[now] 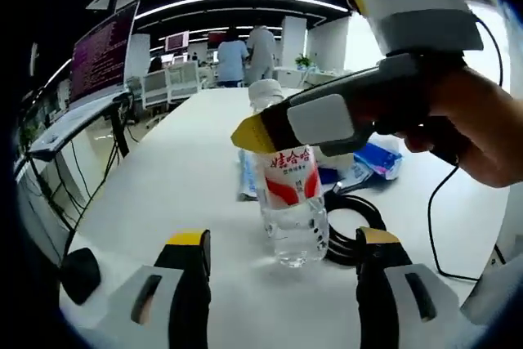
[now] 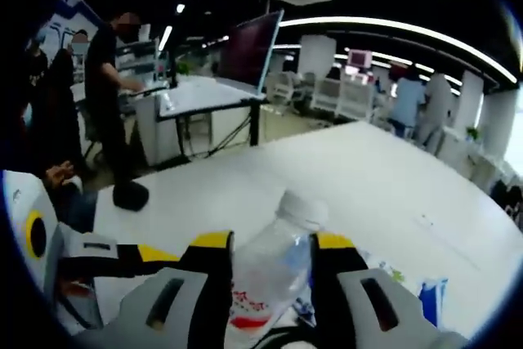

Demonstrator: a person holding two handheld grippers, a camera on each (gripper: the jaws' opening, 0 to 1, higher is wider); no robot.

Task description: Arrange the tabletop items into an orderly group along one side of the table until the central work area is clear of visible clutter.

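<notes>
Yellow-tipped jaws of the left gripper point(image 1: 282, 251) rise from the bottom of the left gripper view, spread wide with nothing between them, hovering over the white table point(image 1: 163, 194). Just beyond them stands a clear plastic water bottle point(image 1: 290, 202), upright, with a white cap and a red-and-white label. Behind and beside its base lies a coil of black cable point(image 1: 355, 230), and farther back, to the right, a small heap of blue and white packets point(image 1: 372, 161). A black puck-shaped object point(image 1: 79, 274) sits near the table's left edge.

Entering from the right, the right gripper point(image 1: 253, 132), gripped by a person's hand point(image 1: 478, 132), reaches the bottle's upper part; its yellow tip lies against the shoulder of the bottle, just below the cap.

In the right gripper view, the right gripper point(image 2: 272, 263) has its two jaws closed in on the water bottle point(image 2: 274, 271), one on each side of its body, with the cap above the tips. A blue packet point(image 2: 431, 300) lies on the table point(image 2: 392, 194) to the right. At the lower left, part of the left gripper point(image 2: 122, 263) shows, its opening not clear from there.

Beyond the table are office desks, a large monitor point(image 2: 249, 51) and several people standing.
</notes>
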